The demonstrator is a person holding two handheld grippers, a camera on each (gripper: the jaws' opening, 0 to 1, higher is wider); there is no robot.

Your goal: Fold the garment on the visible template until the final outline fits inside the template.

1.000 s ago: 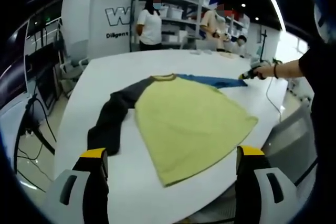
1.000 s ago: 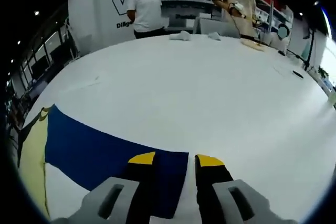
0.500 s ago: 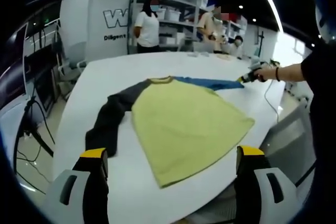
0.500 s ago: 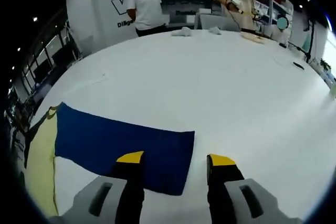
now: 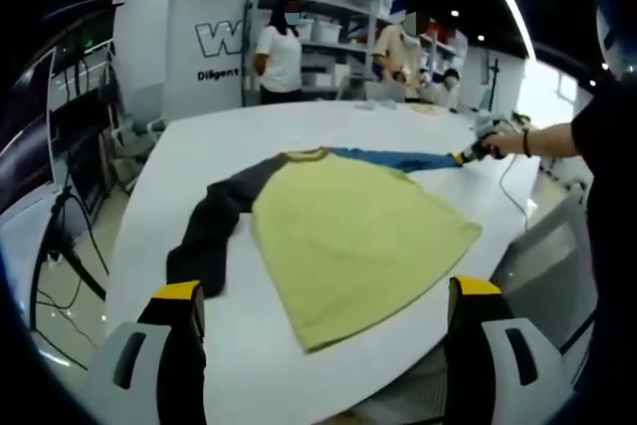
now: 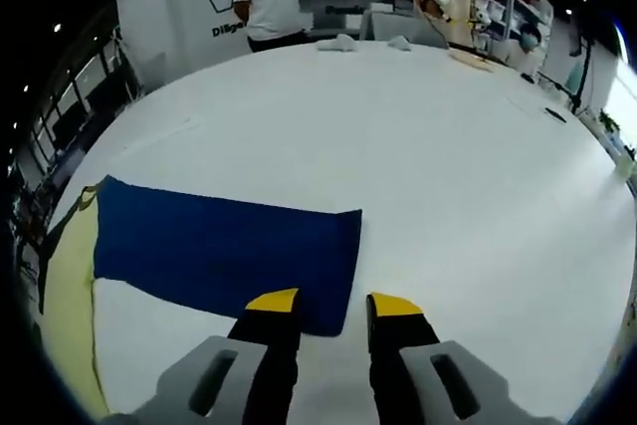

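Observation:
A long-sleeved shirt lies flat on the white table (image 5: 199,136). Its body (image 5: 358,236) is yellow, one sleeve (image 5: 204,236) is black and the other sleeve (image 5: 398,158) is blue. My left gripper (image 5: 326,291) hovers over the near table edge, open wide, short of the hem. A person's hand holds my right gripper (image 5: 468,154) at the blue cuff. In the right gripper view the blue sleeve (image 6: 219,251) lies stretched out flat, beside the yellow body (image 6: 70,316). My right gripper (image 6: 333,301) sits over the cuff corner with its jaws narrowly apart and no cloth between them.
Several people stand by shelves (image 5: 328,32) beyond the far side of the table. Small cloths (image 6: 338,42) and other items lie at the far edge (image 6: 478,57). Cables (image 5: 60,246) hang off the left side. The person's arm (image 5: 557,131) reaches in from the right.
The right jaws widened off the blue cuff, then narrowed again. The sleeve now lies flat and free on the table. The left gripper stayed nearly still.

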